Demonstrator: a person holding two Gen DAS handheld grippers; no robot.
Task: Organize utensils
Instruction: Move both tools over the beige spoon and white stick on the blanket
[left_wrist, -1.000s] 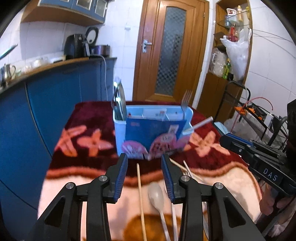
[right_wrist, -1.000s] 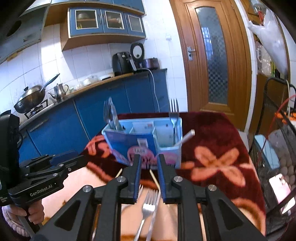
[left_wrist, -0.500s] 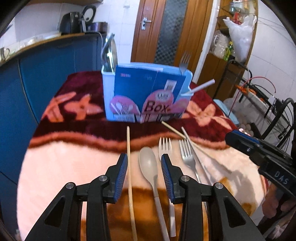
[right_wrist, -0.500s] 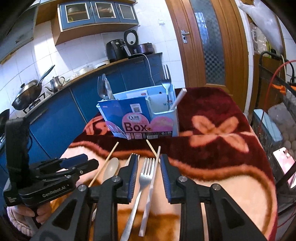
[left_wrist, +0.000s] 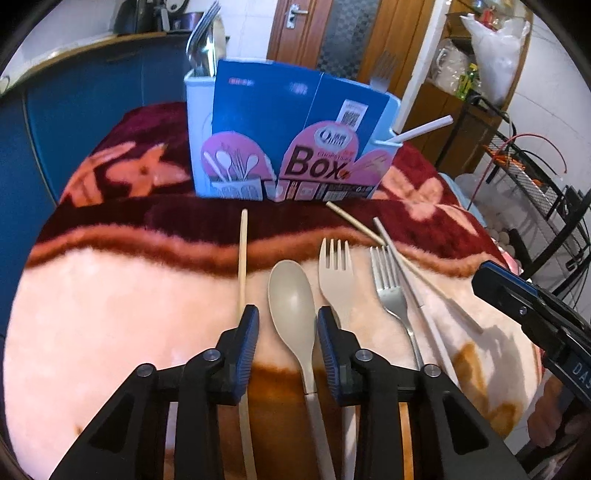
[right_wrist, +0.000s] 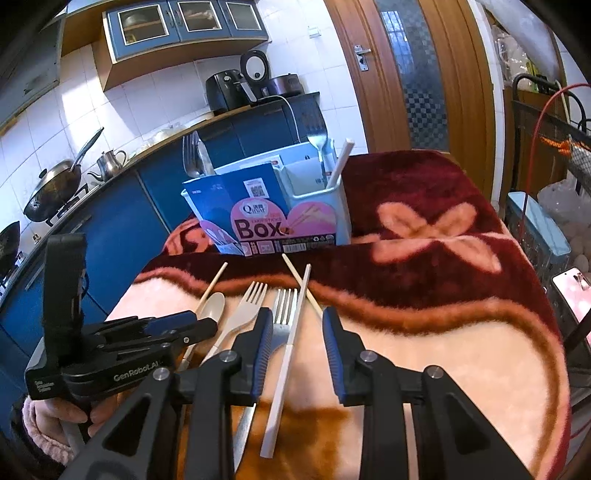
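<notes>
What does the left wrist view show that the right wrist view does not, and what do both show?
Only the left wrist view shows the white plastic bag hanging on the shelf. Only the right wrist view shows the wok and the kettle on the counter. Both show the utensil box, the beige spoon, the beige fork and the metal fork on the blanket.

The scene was lit brightly and evenly. Edges were bent by fisheye distortion. Beyond the fingers (left_wrist: 248, 334), slight blur was seen.
</notes>
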